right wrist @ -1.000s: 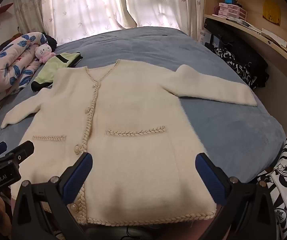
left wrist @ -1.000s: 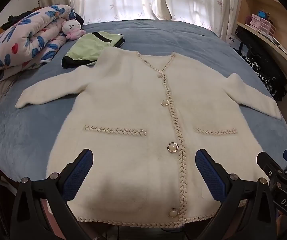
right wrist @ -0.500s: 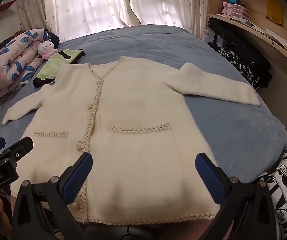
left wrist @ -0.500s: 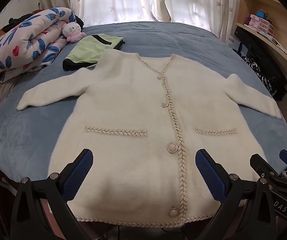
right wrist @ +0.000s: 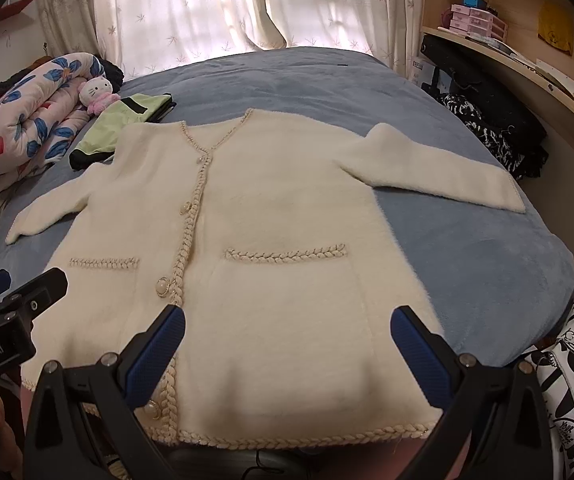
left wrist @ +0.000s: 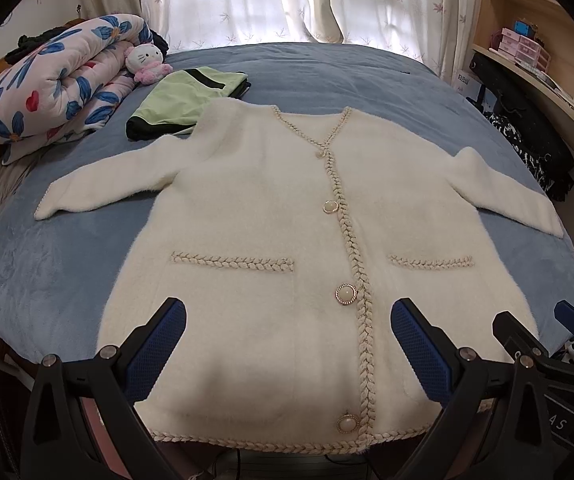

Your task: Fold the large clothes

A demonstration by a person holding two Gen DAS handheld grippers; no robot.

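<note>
Cream cardigan (left wrist: 279, 248) flat, buttoned, on the bed (left wrist: 67, 264), long axis running away from both grippers, hem nearest; left gripper (left wrist: 287, 344) and right gripper (right wrist: 287, 344) jaws released, empty, above hem.

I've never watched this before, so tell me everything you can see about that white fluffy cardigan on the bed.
The cream cardigan looks soft and fuzzy. It lies flat, front up and buttoned, on the blue bedspread, both sleeves spread outward. Braided trim edges its V-neck, front placket, hem and two pocket openings; round pearl-like buttons run down the front. Its far left shoulder overlaps a folded green garment. Both tongs hover open near the hem, not gripping it.
</note>
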